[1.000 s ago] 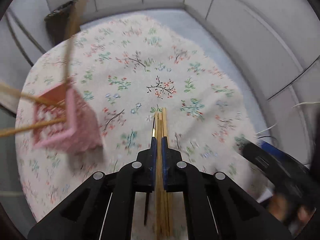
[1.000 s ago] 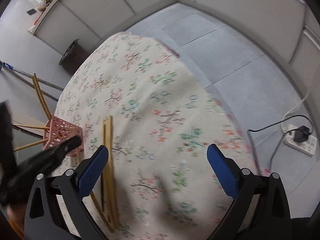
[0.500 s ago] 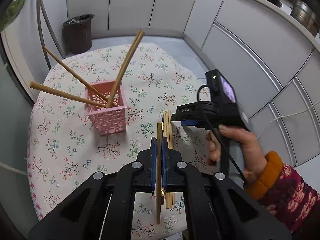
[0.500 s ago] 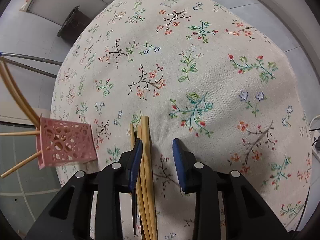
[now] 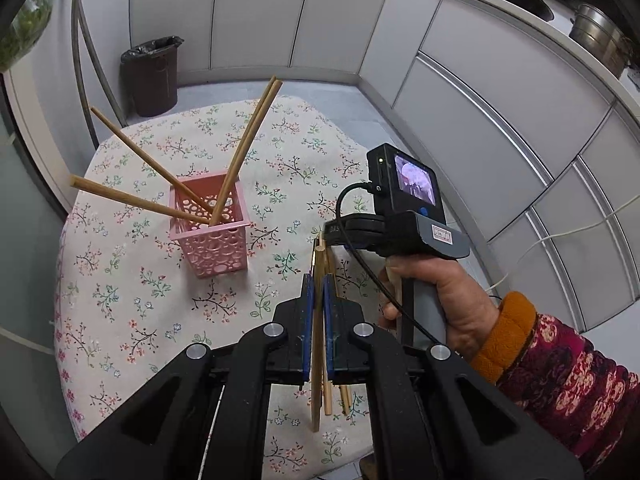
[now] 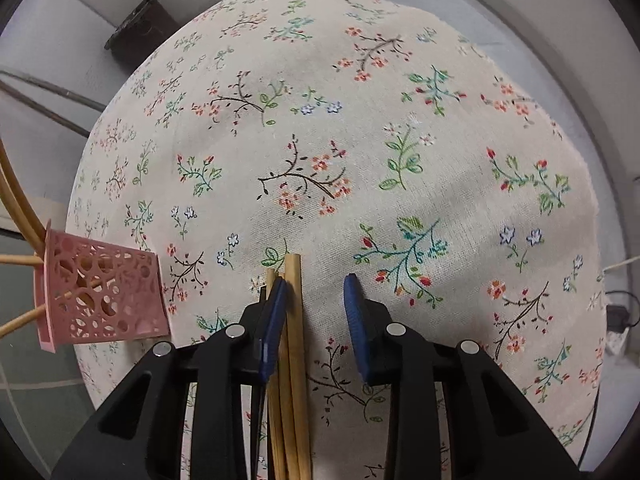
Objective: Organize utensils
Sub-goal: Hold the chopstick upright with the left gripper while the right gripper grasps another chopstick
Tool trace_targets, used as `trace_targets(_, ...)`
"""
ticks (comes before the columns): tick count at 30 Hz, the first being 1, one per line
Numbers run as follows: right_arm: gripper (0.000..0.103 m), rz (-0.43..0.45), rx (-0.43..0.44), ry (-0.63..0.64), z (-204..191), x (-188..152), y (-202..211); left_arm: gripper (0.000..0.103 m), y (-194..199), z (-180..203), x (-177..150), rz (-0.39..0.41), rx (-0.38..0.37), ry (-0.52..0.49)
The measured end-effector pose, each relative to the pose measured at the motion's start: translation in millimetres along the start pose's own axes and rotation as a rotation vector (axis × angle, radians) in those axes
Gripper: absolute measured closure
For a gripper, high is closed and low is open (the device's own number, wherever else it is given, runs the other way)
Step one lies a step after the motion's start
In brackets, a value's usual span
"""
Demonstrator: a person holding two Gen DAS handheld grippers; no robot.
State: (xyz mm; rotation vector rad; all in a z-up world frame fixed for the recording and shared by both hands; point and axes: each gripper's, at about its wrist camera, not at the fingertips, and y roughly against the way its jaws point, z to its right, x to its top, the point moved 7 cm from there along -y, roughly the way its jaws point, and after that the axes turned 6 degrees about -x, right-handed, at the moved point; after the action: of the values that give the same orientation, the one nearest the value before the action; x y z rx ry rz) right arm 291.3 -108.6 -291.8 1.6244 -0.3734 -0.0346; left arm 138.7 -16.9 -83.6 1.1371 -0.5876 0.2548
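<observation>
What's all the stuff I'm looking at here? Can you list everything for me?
Held chopstick: one, light wood, clamped in the left gripper above the table.
Loose chopsticks: a few, light wood, flat on the tablecloth beneath the right gripper.
Holder: one, pink, perforated, upright on the table, with four chopsticks leaning out.
Tablecloth: one, cream with flowers, covering the table.
Bin: one, dark, on the floor beyond the table.
Pots: dark pan and metal pot on the counter, upper right.
Left gripper: black, blue pads, shut.
Right gripper: black, blue pads, open over the loose chopsticks.
Right hand: gripping the handle.
</observation>
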Motion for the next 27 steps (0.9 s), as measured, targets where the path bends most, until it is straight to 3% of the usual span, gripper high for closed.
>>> trace_targets(3, 0.095, -0.035, 0.049, 0.017, 8.9, -6.2, 0.5, 0.099, 6.3, -1.0, -1.7, 0.007, 0.005, -0.006)
trace_targets(8, 0.095, -0.051, 0.087, 0.025, 21.4, -24.7, 5.7, 0.099, 12.8, -8.3, -3.7, 0.017, 0.021, 0.010)
trace_targets(16, 0.093, -0.006, -0.126, 0.225, 8.1, -47.3, 9.9, 0.099, 15.9, -10.9, -3.9, 0.025, 0.033, 0.017)
trace_targets(18, 0.094, 0.001, -0.134, 0.215, 8.2, -46.8, 10.1, 0.099, 18.3, -10.7, -4.2, 0.031, 0.037, 0.017)
trace_targets(22, 0.096, 0.007, -0.009, 0.121, 25.0, -43.5, 15.3, 0.098, 22.3, -15.2, -7.0, 0.041, 0.053, 0.025)
trace_targets(27, 0.096, 0.098, 0.107, 0.074, 39.5, -43.4, 54.3, 0.098, 26.3, -15.6, -5.8, 0.054, 0.074, 0.017)
